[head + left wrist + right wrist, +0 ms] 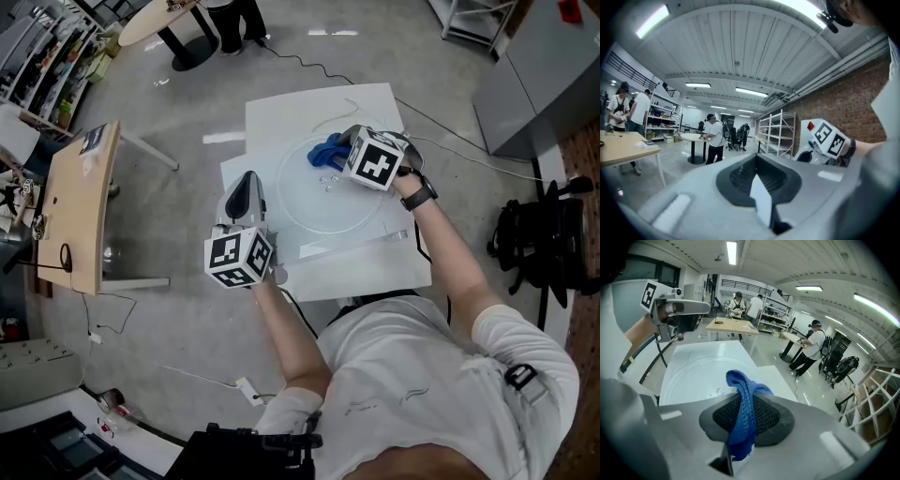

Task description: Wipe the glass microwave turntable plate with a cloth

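The round glass turntable plate (323,199) lies flat on the white table (281,117); in the right gripper view the plate (693,376) spreads out just beyond the jaws. My right gripper (341,154) is shut on a blue cloth (326,149) at the plate's far rim, and the cloth (741,411) hangs pinched between the pads. My left gripper (247,180) hovers over the table's left edge beside the plate, lifted and looking out level across the room. The left gripper (759,185) is shut with nothing in it.
A wooden desk (86,206) stands to the left and a round table (157,19) at the back. A cable (309,64) runs over the floor. A black chair (544,242) and a grey cabinet (539,70) are on the right. Several people (715,138) stand farther off.
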Motion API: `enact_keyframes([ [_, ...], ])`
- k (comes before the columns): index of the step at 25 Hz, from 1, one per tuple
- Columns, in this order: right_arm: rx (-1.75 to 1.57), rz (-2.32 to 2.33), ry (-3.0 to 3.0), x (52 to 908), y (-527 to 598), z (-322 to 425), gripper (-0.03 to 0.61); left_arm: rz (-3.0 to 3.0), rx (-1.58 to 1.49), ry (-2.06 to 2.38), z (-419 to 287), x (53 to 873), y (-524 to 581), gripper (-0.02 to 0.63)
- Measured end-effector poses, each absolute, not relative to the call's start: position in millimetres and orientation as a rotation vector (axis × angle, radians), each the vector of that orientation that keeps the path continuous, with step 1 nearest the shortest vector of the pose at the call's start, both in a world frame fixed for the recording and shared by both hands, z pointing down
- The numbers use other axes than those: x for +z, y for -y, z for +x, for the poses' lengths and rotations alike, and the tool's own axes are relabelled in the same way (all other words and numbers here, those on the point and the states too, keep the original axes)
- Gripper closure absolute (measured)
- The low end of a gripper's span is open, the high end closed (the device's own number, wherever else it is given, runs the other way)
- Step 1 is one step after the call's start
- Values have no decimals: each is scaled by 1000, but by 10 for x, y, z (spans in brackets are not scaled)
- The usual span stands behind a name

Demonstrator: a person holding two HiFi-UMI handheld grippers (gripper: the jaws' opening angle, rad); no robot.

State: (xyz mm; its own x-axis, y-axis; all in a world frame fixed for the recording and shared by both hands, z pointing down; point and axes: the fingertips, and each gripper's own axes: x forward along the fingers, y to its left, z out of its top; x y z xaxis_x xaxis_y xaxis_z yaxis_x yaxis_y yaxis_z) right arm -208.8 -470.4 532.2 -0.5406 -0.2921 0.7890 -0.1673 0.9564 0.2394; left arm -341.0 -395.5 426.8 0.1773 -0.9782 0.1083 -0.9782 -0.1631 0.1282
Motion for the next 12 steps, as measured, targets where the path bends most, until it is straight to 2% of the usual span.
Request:
enact_keyframes([
  [6,-53,41,2153,5373,4001,-1865,509,2288,-9,1885,-3378,4280,4025,611],
  [12,-87,-187,2215,5367,3527,-2397,509,2294,3,1887,-3377,4234,4055,611],
])
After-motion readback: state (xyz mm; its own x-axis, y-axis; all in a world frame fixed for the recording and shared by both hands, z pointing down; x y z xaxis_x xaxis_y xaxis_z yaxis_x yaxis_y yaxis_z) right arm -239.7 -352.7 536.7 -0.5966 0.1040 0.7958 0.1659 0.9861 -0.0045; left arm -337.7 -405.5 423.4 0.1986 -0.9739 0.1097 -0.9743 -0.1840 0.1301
